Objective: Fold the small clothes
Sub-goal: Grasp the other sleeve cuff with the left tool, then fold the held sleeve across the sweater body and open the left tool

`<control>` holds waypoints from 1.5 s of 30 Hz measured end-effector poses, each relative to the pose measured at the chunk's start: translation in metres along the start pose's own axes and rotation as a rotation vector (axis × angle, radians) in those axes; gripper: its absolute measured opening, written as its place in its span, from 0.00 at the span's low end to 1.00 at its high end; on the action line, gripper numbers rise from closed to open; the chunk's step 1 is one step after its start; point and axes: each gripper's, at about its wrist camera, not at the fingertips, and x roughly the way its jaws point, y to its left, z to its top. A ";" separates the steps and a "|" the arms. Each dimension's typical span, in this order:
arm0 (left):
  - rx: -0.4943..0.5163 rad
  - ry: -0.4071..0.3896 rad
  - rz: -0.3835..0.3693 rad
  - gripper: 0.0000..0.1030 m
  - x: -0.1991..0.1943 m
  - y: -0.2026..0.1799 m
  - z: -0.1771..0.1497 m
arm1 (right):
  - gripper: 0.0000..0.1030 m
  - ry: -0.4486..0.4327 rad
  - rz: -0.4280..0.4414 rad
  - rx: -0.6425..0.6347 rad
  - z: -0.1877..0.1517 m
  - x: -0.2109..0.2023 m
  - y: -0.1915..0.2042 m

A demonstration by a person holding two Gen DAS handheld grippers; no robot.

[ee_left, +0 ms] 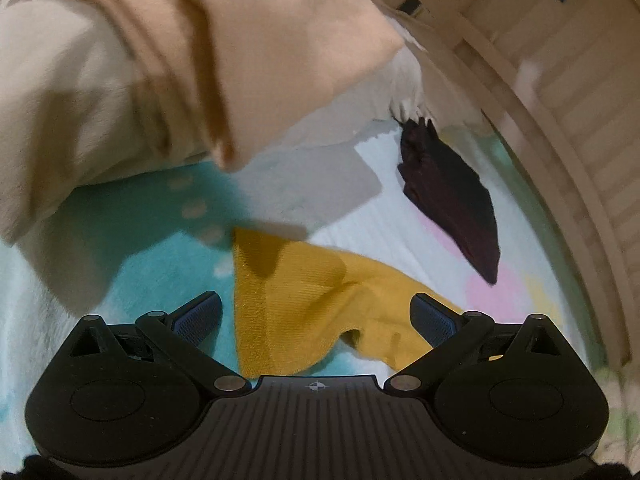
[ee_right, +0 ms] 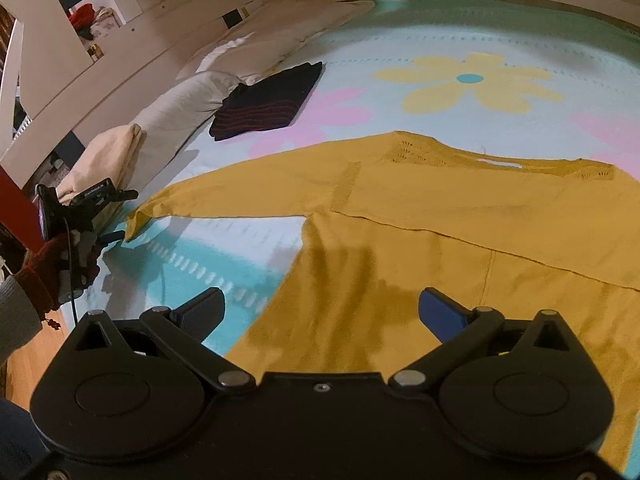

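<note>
A mustard-yellow knit sweater (ee_right: pixel 460 216) lies spread flat on a bed blanket, one sleeve stretched out to the left. My right gripper (ee_right: pixel 322 310) is open and empty, hovering over the sweater's lower left body. My left gripper (ee_left: pixel 316 316) is open and empty just above the sleeve's cuff end (ee_left: pixel 296 296). The left gripper also shows in the right wrist view (ee_right: pixel 116 216), by the sleeve cuff, with a red-gloved hand holding it.
A folded dark garment with red stripes (ee_right: pixel 268 104) lies on the blanket (ee_right: pixel 472 80) near the pillows (ee_right: pixel 176 112). A beige folded cloth (ee_left: pixel 248 60) sits on a pillow close to the left gripper. A wooden bed frame (ee_left: pixel 560 128) runs along the far side.
</note>
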 end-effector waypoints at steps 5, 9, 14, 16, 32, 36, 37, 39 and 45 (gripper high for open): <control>0.067 -0.024 0.041 0.97 0.013 -0.014 -0.001 | 1.00 0.001 0.001 0.006 -0.001 -0.001 -0.001; 0.075 -0.025 0.087 0.08 0.015 -0.018 0.002 | 1.00 0.006 -0.015 0.009 -0.002 0.000 -0.005; 0.120 -0.036 0.109 0.07 0.013 -0.028 0.000 | 1.00 0.005 -0.018 0.038 -0.002 -0.001 -0.014; 0.115 -0.061 0.095 0.06 0.005 -0.037 0.004 | 1.00 0.003 -0.021 0.040 -0.003 -0.004 -0.017; 0.343 -0.008 -0.228 0.07 -0.029 -0.266 -0.044 | 1.00 -0.057 -0.055 0.120 -0.009 -0.043 -0.066; 0.412 0.070 -0.315 0.07 -0.021 -0.334 -0.090 | 1.00 -0.068 -0.088 0.179 -0.010 -0.051 -0.090; 0.439 0.088 -0.329 0.07 -0.018 -0.350 -0.104 | 1.00 -0.075 -0.094 0.198 -0.011 -0.054 -0.096; 0.483 0.126 -0.353 0.07 -0.011 -0.379 -0.131 | 1.00 -0.090 -0.101 0.230 -0.010 -0.060 -0.107; 0.559 0.275 -0.395 0.07 0.028 -0.439 -0.209 | 1.00 -0.145 -0.140 0.280 -0.008 -0.080 -0.130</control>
